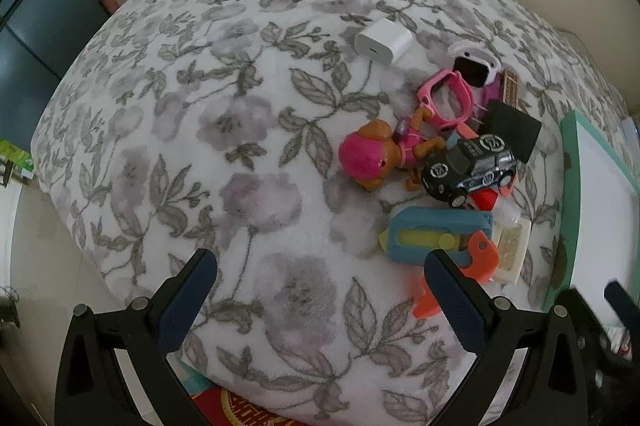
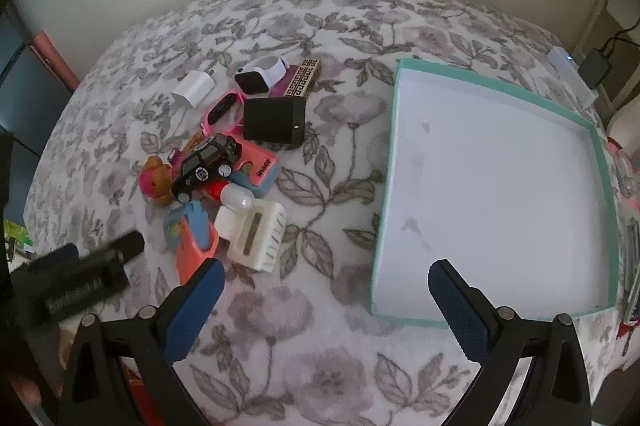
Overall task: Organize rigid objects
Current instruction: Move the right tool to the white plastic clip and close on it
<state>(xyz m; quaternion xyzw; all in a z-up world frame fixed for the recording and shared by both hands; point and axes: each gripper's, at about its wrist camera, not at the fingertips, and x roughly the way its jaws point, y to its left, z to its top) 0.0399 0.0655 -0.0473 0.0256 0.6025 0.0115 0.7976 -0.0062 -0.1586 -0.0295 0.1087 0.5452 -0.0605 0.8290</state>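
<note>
A pile of small rigid objects lies on the floral blanket: a black toy car (image 1: 470, 164) (image 2: 206, 160), a pink-helmeted toy dog (image 1: 374, 154) (image 2: 156, 180), pink glasses (image 1: 446, 98) (image 2: 224, 110), a white charger (image 1: 383, 41) (image 2: 193, 88), a black block (image 1: 510, 130) (image 2: 274, 122), a blue and orange toy (image 1: 438, 234) (image 2: 192, 234), a white slotted block (image 2: 256, 234). A teal-rimmed shallow box (image 2: 600, 166) (image 1: 570, 186), white inside, lies right of the pile. My left gripper (image 1: 320, 262) is open and empty, left of the pile. My right gripper (image 2: 326, 274) is open and empty, between pile and box.
The blanket's edge curves round on all sides. A white smartwatch (image 2: 260, 72) and a patterned box (image 2: 304, 80) lie behind the pile. A white device (image 2: 570, 74) and a black adapter (image 2: 596, 66) sit far right. A dark cabinet (image 1: 36, 34) stands at left.
</note>
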